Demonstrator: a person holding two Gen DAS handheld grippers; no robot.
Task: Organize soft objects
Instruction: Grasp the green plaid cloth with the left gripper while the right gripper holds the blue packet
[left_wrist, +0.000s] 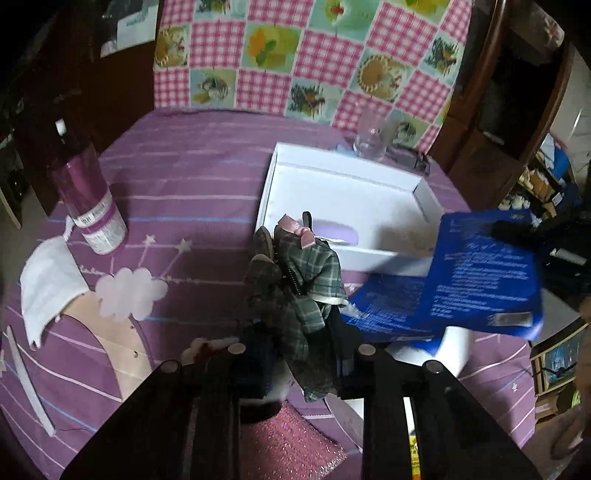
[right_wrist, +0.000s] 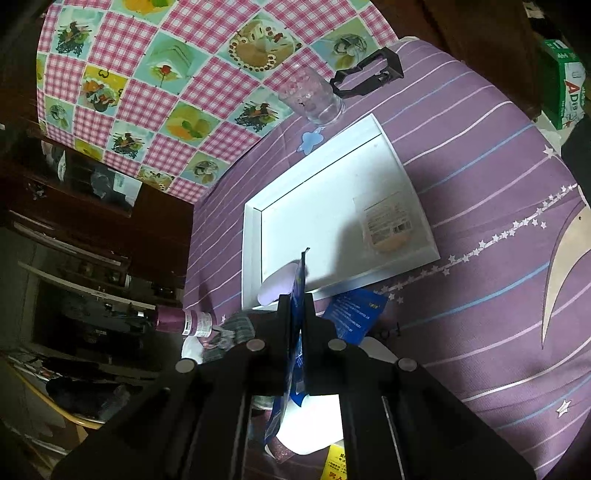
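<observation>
A soft toy in green plaid cloth with a pink bow (left_wrist: 306, 280) stands up between the fingers of my left gripper (left_wrist: 299, 332), which is shut on it just in front of the white tray (left_wrist: 269, 184). From the right wrist view the same toy (right_wrist: 232, 332) shows at the lower left. My right gripper (right_wrist: 296, 301) is shut on a blue packet (right_wrist: 297, 284), seen edge-on there and flat at the right in the left wrist view (left_wrist: 480, 273). A lavender soft pad (left_wrist: 340, 234) lies in the tray's near corner (right_wrist: 277, 286).
The tray (right_wrist: 251, 251) also holds a clear labelled packet (right_wrist: 388, 221). A second blue packet (right_wrist: 354, 310) lies on the purple striped cloth. A pink bottle (left_wrist: 88, 199) and a white mask (left_wrist: 44, 284) sit at the left; a glass (left_wrist: 373, 133) stands behind the tray.
</observation>
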